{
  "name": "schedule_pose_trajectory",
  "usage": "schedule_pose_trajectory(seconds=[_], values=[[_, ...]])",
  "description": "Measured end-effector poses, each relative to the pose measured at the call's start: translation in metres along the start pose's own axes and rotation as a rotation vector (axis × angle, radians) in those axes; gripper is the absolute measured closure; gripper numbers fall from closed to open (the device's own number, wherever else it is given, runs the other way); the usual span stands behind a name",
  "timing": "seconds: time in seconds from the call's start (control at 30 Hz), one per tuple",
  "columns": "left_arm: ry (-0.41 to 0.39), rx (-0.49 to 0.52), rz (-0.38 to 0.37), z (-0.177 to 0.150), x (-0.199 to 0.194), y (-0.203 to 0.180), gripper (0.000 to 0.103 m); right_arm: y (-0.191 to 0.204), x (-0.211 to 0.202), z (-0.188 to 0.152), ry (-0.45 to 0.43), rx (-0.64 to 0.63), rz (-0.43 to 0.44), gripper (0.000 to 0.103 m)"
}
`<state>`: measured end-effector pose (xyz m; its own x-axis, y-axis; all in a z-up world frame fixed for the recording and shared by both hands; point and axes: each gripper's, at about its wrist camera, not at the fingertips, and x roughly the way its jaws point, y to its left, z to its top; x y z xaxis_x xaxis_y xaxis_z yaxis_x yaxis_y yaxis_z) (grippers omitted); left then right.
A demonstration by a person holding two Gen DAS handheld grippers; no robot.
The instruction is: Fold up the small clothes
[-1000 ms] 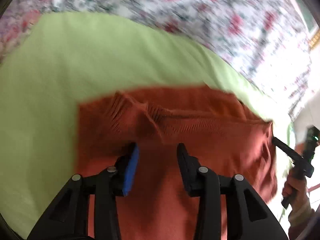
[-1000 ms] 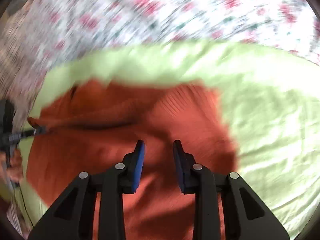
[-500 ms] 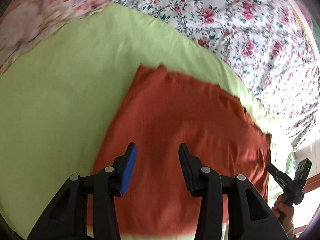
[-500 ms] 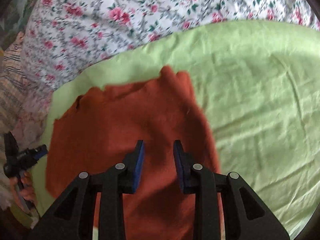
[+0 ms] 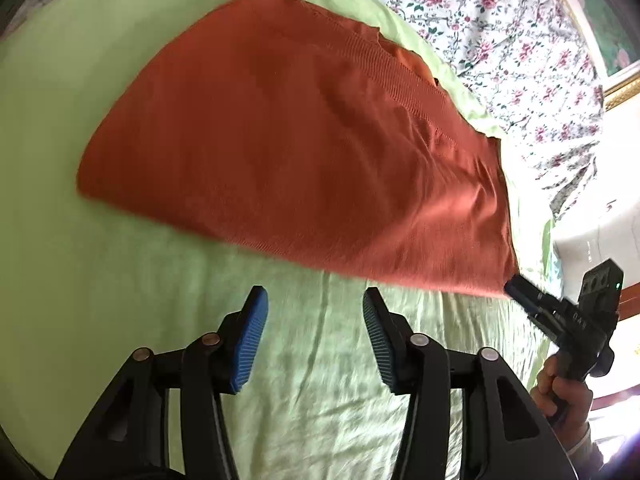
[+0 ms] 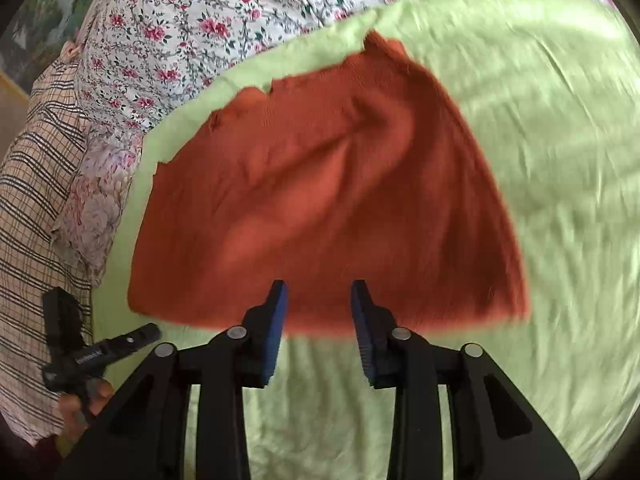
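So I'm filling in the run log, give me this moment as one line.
left tongs: open, empty | right tongs: open, empty | orange garment: folded, flat on green sheet

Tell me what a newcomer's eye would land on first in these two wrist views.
First, the rust-orange garment, folded and lying flat on the lime-green sheet, which covers the middle of both views. Next, the floral bedspread beyond the sheet's far edge. Then the left gripper and right gripper, jaws open with nothing between them, at the garment's near edge.
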<state>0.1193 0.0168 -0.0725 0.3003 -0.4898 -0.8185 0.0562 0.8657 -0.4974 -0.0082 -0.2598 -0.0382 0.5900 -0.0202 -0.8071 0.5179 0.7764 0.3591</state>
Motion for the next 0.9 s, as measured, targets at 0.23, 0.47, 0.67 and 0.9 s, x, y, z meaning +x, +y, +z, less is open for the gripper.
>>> schedule_pose_trajectory(seconds=[0.23,0.47,0.67,0.9], values=[[-0.067,-0.149,-0.057,-0.002,-0.014,0.041,0.045,0.032,-0.011,-0.035,0.017,-0.031,-0.011,0.06],[-0.137,-0.229,-0.048,0.013,-0.015,0.059,0.041,0.056,-0.007,-0.041,0.039,-0.081,0.019,0.058],[-0.221,-0.344,-0.053,0.03,-0.006,0.073,0.039,0.066,-0.009,-0.029,0.052,-0.127,0.046,0.058],[-0.308,-0.363,0.03,0.055,0.004,0.071,0.045,0.054,-0.013,-0.007,0.067,-0.142,0.053,0.057]])
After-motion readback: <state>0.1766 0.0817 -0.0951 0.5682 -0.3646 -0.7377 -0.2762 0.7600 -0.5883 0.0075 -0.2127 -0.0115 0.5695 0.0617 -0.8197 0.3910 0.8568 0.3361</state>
